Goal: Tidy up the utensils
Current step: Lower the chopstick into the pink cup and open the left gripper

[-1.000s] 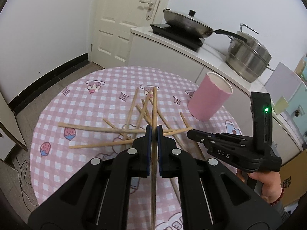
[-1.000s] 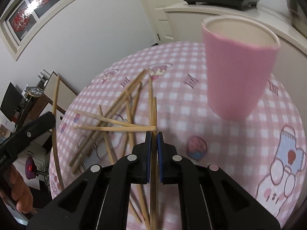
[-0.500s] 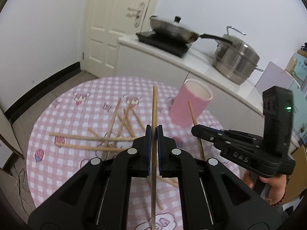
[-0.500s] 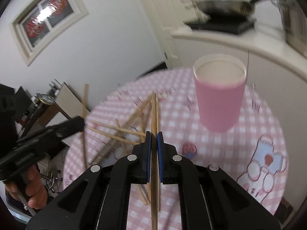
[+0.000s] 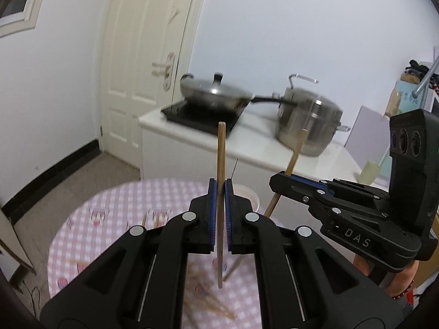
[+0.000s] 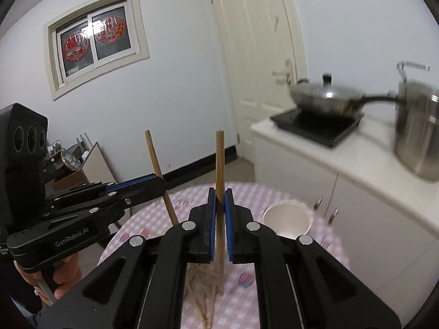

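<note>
Left gripper (image 5: pixel 220 189) pinches one chopstick (image 5: pixel 221 164), long axis near upright, tip toward 12 o'clock, lifted above the table (image 5: pixel 115 205). Right gripper (image 6: pixel 219 194) pinches a second chopstick (image 6: pixel 219 161), also near upright; seen from the left wrist view it leans toward 1 o'clock. Loose chopsticks (image 6: pixel 203 279) lie scattered, blurred, on the pink checked cloth below. Pink cup (image 6: pixel 286 218) stands on the table at 2 o'clock of the right gripper; nothing shows inside. Beyond: white counter (image 5: pixel 255 148) with lidded pan (image 5: pixel 215 94) and steel pot (image 5: pixel 308 122), white door (image 5: pixel 148 54) at 11 o'clock.
</note>
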Demonstrator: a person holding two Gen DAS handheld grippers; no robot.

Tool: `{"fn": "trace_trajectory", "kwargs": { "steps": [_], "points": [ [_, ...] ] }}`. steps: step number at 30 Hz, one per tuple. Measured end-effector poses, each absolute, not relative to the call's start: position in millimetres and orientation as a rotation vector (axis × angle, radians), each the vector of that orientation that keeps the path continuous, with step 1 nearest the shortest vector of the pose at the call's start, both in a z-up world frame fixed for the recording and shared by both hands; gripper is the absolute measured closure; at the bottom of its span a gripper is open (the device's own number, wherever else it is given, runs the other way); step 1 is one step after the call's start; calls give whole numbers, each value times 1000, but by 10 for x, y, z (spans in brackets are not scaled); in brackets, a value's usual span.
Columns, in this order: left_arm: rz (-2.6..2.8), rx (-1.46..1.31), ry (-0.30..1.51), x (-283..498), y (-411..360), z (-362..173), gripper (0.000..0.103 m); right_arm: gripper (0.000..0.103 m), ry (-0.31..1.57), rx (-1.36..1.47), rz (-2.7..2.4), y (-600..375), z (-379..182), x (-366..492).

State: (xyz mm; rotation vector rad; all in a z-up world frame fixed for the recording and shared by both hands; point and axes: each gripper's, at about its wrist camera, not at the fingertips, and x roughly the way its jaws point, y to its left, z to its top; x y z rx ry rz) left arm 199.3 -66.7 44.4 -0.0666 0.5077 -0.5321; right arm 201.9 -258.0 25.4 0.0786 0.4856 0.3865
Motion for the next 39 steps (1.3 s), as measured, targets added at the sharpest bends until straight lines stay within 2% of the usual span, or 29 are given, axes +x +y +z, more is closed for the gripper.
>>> {"fn": "trace_trajectory", "kwargs": {
  "steps": [8, 13, 26, 39],
  "points": [
    [-529, -69, 361, 2161, -1013, 938, 97, 98, 374, 35, 281, -2837, 608, 2220],
    [-496, -81, 294, 2349, -1206, 995, 97, 98, 341, 8, 230, -2907, 629, 2391],
    [-483, -86, 409, 2863, -1472, 283, 97, 98, 439, 35, 194, -3119, 65, 2672],
    [-488, -67, 476, 2850, -1452, -63, 97, 98, 470, 40, 166, -3110, -258, 2630]
  ]
}}
